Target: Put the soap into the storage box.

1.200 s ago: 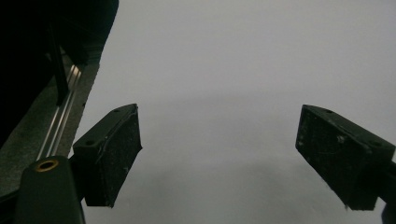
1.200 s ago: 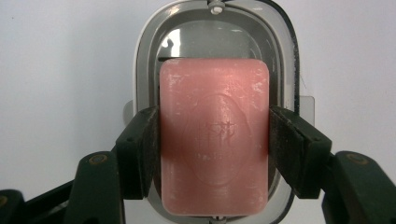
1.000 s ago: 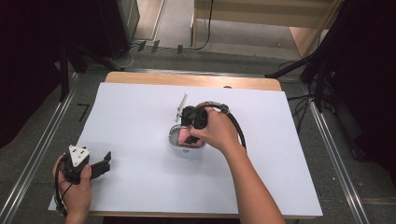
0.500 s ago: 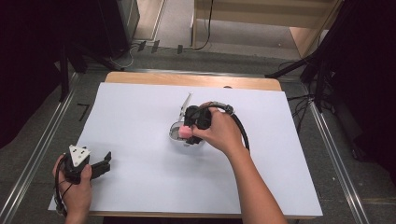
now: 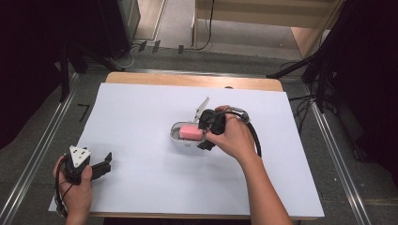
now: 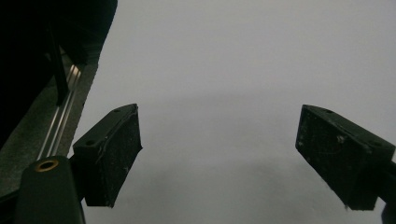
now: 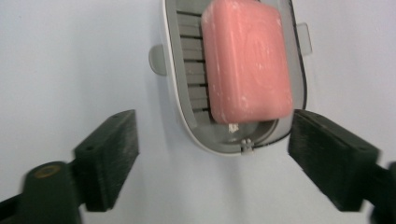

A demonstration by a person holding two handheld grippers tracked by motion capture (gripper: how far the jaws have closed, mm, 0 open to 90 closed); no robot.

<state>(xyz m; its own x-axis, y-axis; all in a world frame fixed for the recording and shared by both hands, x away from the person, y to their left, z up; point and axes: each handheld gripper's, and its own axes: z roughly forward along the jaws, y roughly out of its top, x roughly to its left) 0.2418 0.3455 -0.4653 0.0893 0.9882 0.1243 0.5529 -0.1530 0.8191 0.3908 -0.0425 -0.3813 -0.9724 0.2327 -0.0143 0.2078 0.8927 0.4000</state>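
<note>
Two grippers are in play, and from the high view the right gripper sits at the near end of the soap dish, mid-table, with the pink soap bar lying inside it. A thin lid stands tilted just behind the dish. Over at the table's front-left corner, the left gripper rests low on the white surface, well apart from the action.

Left gripper view now: jaws spread wide, nothing between them, just bare white table ahead.

Right gripper view: jaws wide open, straddling the rounded end of the dish without touching it, holding nothing. The soap lies slightly off to one side on the slatted tray, clear of both jaws.

My read is that the soap is placed and the hand is at the release stage. To do it well, keep the jaws spread and pull straight back along the table, so neither jaw clips the rim and nudges the light dish or tips the lid.
</note>
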